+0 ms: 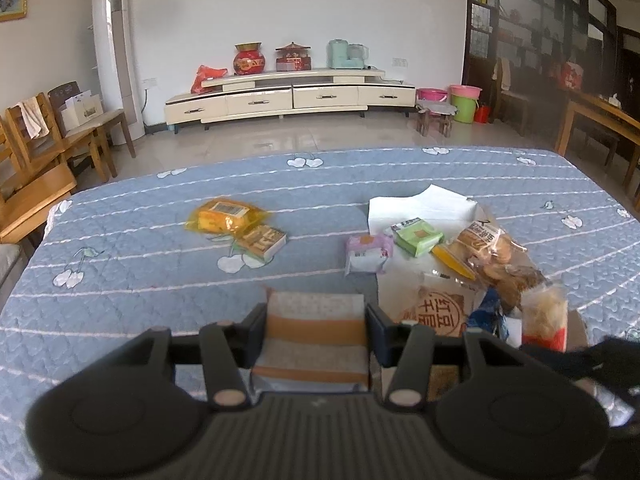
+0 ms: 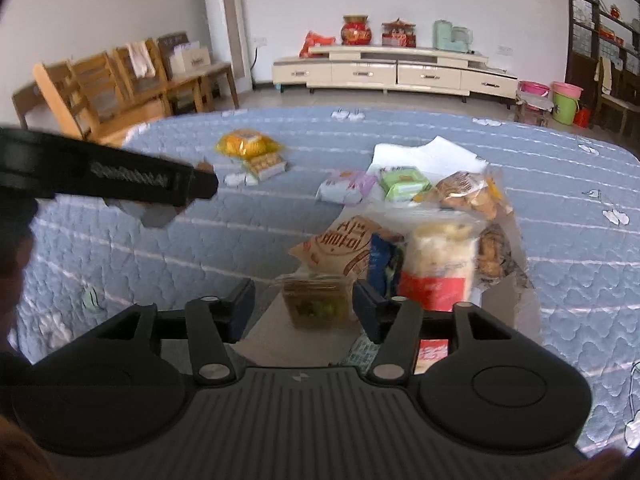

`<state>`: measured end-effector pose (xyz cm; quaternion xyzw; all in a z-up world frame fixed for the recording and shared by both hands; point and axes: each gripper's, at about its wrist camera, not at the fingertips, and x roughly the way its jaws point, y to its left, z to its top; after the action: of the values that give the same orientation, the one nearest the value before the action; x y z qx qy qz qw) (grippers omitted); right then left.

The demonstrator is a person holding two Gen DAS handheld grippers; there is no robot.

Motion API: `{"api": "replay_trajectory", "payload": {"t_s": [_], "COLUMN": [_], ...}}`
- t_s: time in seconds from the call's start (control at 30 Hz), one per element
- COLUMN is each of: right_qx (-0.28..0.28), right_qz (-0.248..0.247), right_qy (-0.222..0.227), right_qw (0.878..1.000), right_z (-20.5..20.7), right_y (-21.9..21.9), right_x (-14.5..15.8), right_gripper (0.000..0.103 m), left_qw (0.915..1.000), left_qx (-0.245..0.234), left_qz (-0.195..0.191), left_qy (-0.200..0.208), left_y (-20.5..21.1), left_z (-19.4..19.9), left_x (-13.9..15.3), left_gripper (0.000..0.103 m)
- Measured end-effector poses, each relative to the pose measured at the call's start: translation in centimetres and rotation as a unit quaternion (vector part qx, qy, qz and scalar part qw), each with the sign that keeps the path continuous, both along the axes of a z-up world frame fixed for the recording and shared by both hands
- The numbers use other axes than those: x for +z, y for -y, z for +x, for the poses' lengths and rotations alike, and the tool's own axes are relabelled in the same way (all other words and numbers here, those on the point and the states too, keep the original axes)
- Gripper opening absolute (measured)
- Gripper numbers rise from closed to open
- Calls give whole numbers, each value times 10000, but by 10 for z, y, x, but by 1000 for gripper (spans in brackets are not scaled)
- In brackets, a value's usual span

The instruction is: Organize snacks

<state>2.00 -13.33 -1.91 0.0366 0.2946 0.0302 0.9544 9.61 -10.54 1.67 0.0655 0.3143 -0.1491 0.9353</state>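
Note:
My left gripper (image 1: 316, 330) is shut on a white snack pack with orange bands (image 1: 314, 336), held above the blue quilted table (image 1: 140, 280). It shows from the side in the right wrist view (image 2: 200, 184). My right gripper (image 2: 304, 300) is open, its fingers either side of a small brown snack pack (image 2: 316, 300) without touching it. A heap of snacks lies to the right: a brown round-logo pack (image 2: 344, 246), a red-and-white pack (image 2: 438, 264), a bag of biscuits (image 2: 464, 194), a green pack (image 2: 402, 184) and a purple pack (image 2: 346, 188).
A yellow bag (image 1: 224, 216) and a small yellow box (image 1: 262, 242) lie at the table's middle left. White paper (image 1: 424, 208) lies under the heap. Wooden chairs (image 1: 48, 140) stand left of the table; a TV cabinet (image 1: 288, 96) is against the far wall.

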Motion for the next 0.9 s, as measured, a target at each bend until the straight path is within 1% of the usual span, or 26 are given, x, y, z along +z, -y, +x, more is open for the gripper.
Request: {"api": "replay_trajectory", "payload": {"t_s": [0.1,0.2,0.3,0.4,0.53,0.6,0.63,0.67,0.77,0.9], "right_qx": [-103,-307,-465,-723,-865,-871,-879,-878,-836,-672], "right_qz": [-90,-195,-181,-131,-63,-68,-62,-53,-20,-92], "right_qy": [303,690,889,1067,1107,1098,1095,1087,1064,1014], "right_qw": [9994,9970,9948,9916,9901,9901,9901,9902,9908,9925], "right_z": [-11,-26,-36,-43,-46,-45,-45,-44,-40,-37], "right_y": [10,23,39,53,62,62,60,59,62,53], "right_x": [14,29,39,41,38,36,36,35,33,35], "right_gripper": [70,85,87,88,90,91,91,91,91,95], "left_qw": [9999,9997,9992,9982,9965,9950,9940,9932,9928,9945], "left_qx": [-93,-239,-394,-605,-831,-985,-1060,-1121,-1178,-1031], "left_qz": [57,88,59,14,34,-81,-200,-245,-159,-145], "left_qy": [-1,34,31,9,-33,-161,-177,-172,-164,-105], "left_y": [11,27,46,67,93,103,107,110,115,99], "left_z": [9,18,31,43,59,67,71,73,73,66], "left_x": [-2,-2,-3,-3,-6,-9,-10,-11,-12,-7], "left_gripper": [51,51,51,51,51,51,52,55,65,68]}}
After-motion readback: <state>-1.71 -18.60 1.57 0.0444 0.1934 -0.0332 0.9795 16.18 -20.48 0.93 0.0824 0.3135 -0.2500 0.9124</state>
